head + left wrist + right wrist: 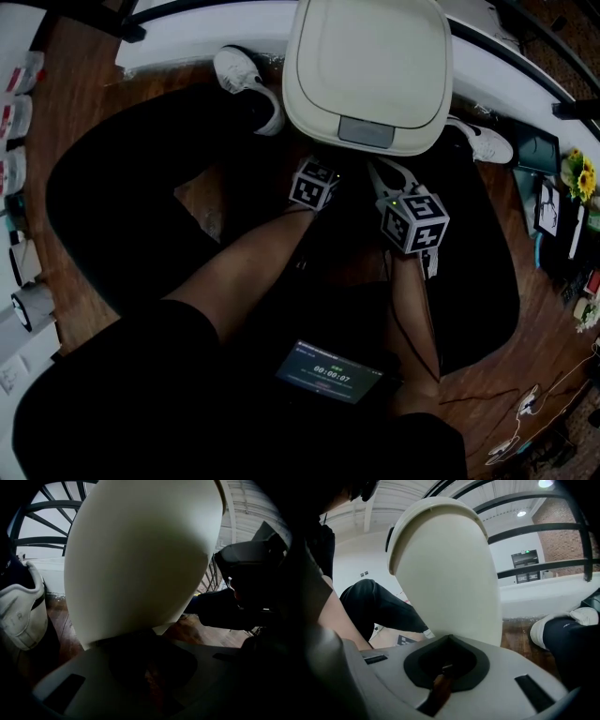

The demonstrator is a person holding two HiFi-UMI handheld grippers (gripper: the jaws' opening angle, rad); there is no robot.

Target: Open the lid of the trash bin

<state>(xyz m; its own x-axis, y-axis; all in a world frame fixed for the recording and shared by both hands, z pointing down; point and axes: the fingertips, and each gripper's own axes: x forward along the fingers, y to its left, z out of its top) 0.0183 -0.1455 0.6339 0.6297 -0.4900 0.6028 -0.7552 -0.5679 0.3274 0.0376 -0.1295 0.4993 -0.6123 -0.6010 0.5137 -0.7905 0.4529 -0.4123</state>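
At top centre of the head view, the bin (450, 573) stood with its lid (367, 66) down. Left gripper (319, 161) and right gripper (382, 172) hovered just below it in frame, jaws clenched on nothing. Pressing the grey latch (366, 131) squarely with one closed tip, the other steadying the bin, looked the surest opening.

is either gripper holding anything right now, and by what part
Nothing is held. The left gripper and right gripper are both shut and empty, close to the front of the trash bin.

Trash bin (367, 70) between two shoes (246, 80)
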